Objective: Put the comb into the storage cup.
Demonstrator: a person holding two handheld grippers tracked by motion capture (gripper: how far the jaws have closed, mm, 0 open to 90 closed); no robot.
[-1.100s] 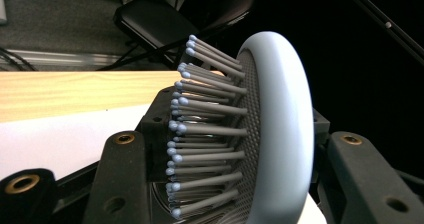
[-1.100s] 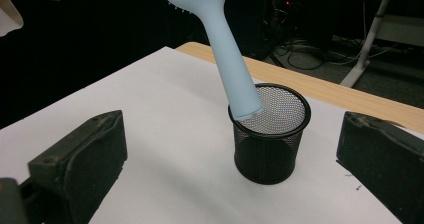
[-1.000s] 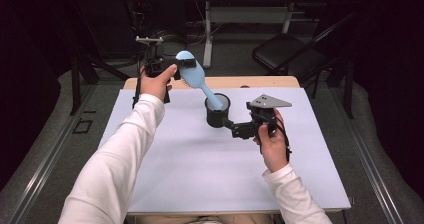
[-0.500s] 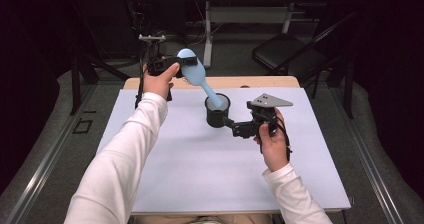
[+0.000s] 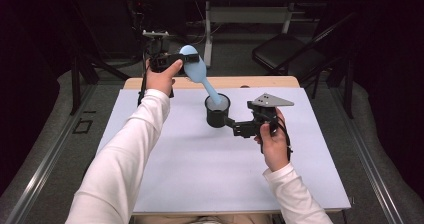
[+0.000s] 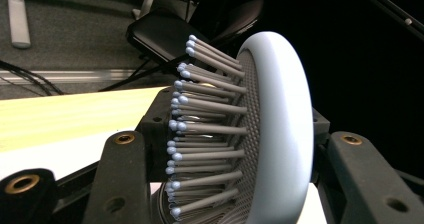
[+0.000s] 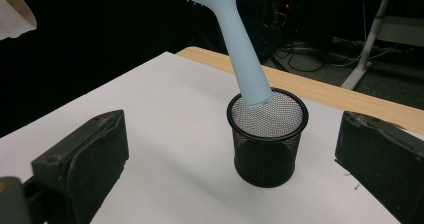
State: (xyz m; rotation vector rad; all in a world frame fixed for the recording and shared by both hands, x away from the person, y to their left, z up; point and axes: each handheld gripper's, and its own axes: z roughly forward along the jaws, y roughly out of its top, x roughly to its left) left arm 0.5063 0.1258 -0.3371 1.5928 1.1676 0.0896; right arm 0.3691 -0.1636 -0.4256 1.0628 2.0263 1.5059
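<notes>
A pale blue hairbrush (image 5: pixel 192 66) slants down from upper left, its handle tip just inside the rim of a black mesh cup (image 5: pixel 217 115). My left gripper (image 5: pixel 175 61) is shut on the brush head; in the left gripper view the jaws press the head (image 6: pixel 270 134) from both sides, bristles facing left. My right gripper (image 5: pixel 229 123) lies low on the table just right of the cup and is open. In the right gripper view its gripper (image 7: pixel 232 129) has wide-apart jaws framing the cup (image 7: pixel 267 149), which stands upright a little ahead, with the brush handle (image 7: pixel 240 49) entering it.
A white sheet (image 5: pixel 200 174) covers the wooden table (image 5: pixel 260 81), whose far edge runs just behind the cup. Beyond the table stand a dark chair (image 5: pixel 285 51) and a white desk frame (image 5: pixel 250 14).
</notes>
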